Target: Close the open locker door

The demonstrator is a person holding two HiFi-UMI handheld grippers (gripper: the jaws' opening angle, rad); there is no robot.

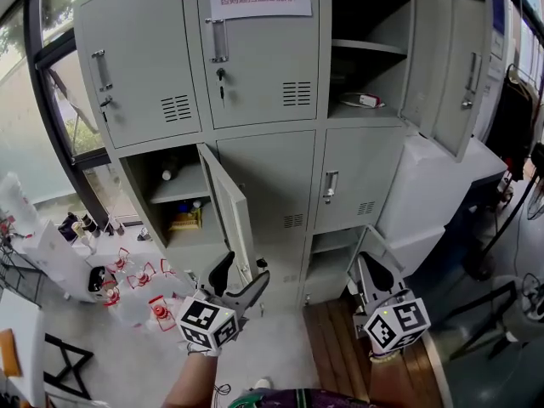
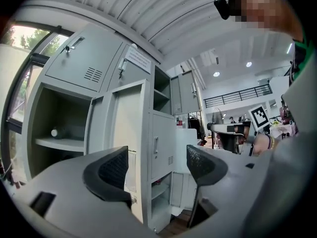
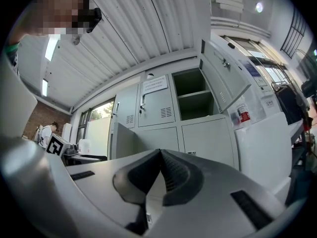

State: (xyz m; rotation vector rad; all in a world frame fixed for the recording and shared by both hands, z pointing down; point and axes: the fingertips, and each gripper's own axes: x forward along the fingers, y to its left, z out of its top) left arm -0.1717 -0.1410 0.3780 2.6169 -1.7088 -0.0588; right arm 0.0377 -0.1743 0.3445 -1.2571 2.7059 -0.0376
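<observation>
Grey metal locker door (image 1: pixel 228 209), the one on the middle-left compartment of the tall grey steel locker bank (image 1: pixel 263 164), stands wide open. It juts out from the cabinet front toward the near side, and the shelf behind it is exposed. Nothing of the closing is done yet, as far as the views show.

Just below and near the door's free edge is the left gripper (image 1: pixel 240 280). Its jaws are spread wide with nothing pressed between the pads. In the left gripper view the door panel (image 2: pixel 124 128) lies beyond the gap between the jaws, not touching them. To the right, in front of the lower lockers, the right gripper (image 1: pixel 371 272) has its jaws closed together on nothing.

What is left seems to be the whole job: bring a gripper against the door's near face or edge, then swing it left and away until it sits flush in its frame.

A second grey door at the upper right (image 1: pixel 455 66) also hangs open, well apart from both grippers. Going by where the left gripper is, the middle-left door looks like the one being addressed.
</observation>
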